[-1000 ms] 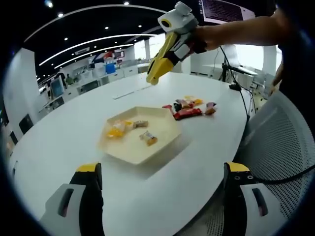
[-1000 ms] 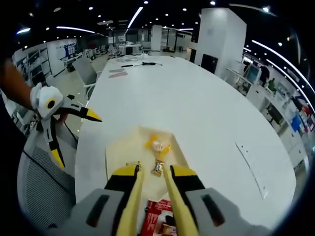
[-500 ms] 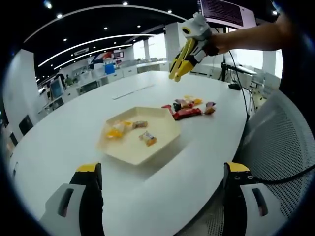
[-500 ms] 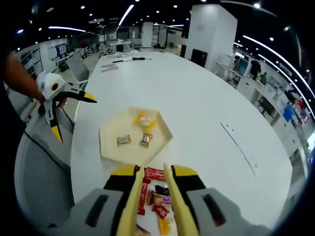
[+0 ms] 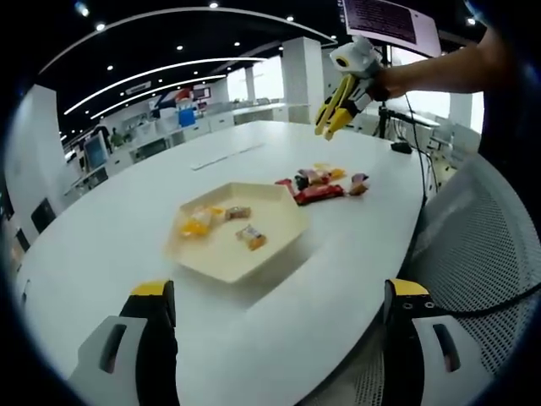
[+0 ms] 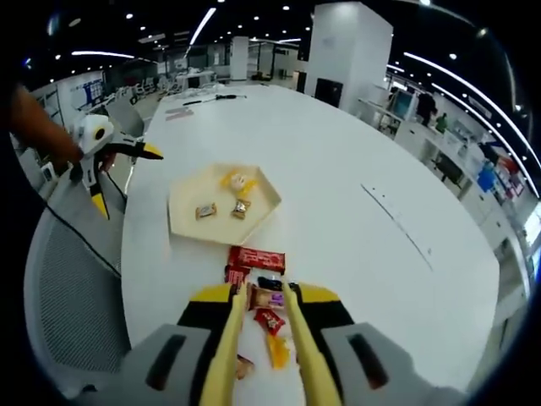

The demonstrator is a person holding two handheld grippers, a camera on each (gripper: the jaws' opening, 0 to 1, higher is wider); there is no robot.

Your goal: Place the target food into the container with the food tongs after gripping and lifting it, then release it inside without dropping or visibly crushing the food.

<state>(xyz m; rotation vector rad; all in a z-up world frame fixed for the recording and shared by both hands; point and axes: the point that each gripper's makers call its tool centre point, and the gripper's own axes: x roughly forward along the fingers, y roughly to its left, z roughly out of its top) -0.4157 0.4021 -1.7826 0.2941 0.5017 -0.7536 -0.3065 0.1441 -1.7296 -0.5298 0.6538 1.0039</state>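
In the left gripper view, the left gripper (image 5: 275,338) is sitting wide open, holding nothing — the tray (image 5: 287,233) with snacks is lying ahead on the white surface (image 5: 127,220).

In the right gripper view, the right gripper (image 6: 260,298) is nearly closed and empty, hanging over the candy pile (image 6: 269,320) — the tray (image 6: 182,222) is lying beyond.

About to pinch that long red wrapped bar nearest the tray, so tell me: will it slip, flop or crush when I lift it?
The red bar lies flat in a glossy wrapper, so it may slide between the right gripper jaws. It looks small and probably light. Its straight, even shape suggests a fairly stiff filling, though a hard squeeze could dent it.
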